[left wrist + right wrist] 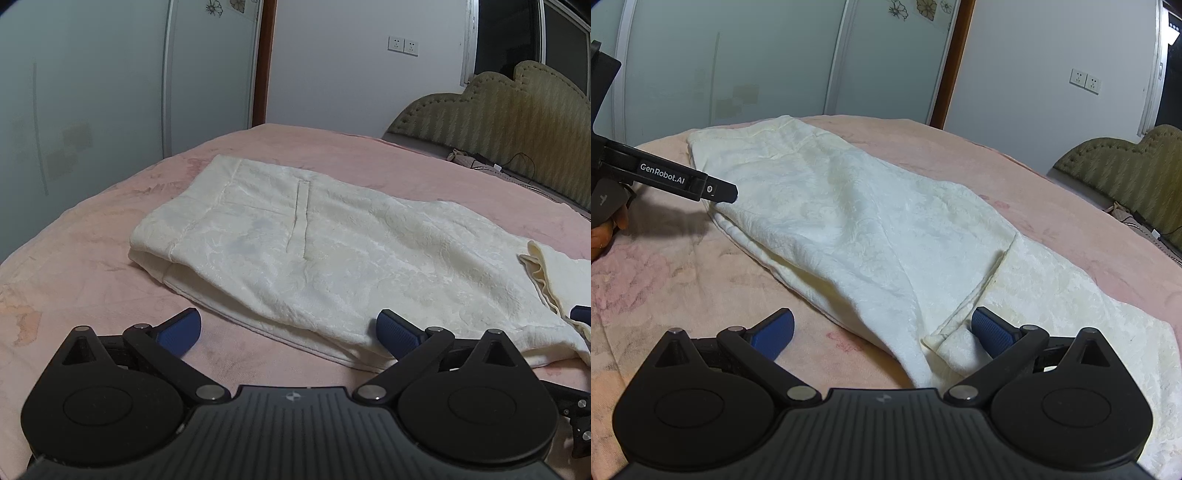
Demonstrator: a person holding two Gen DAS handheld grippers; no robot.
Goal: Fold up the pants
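- Cream-white pants [295,258], soft and plush with a faint embossed floral pattern, lying flat across the middle of the bed, partly folded, one layer doubled over another.
- Waistband end at far left in the left wrist view, a narrow stitched slit running down the upper panel; rippled hem edges bunched at the right.
- In the right wrist view, the same pants [871,236] stretching diagonally from far left to near right, a seamed edge folded back close to the camera.
- Left gripper [288,332], matte black with ribbed blue pads, spread wide, holding nothing; one pad resting against the near fold of cloth, the other over bare blanket.
- Right gripper [882,332], same build, also spread wide and gripping nothing; right pad touching the folded-back seam.
- Pink blanket [92,258], fuzzy, with faded flower print, underneath everything.
- Scalloped, tufted olive headboard [517,110] at the right.
- Pale sliding wardrobe doors [738,66] behind, small flower decals near the top.
- Twin white wall sockets [402,46] on the plain wall.
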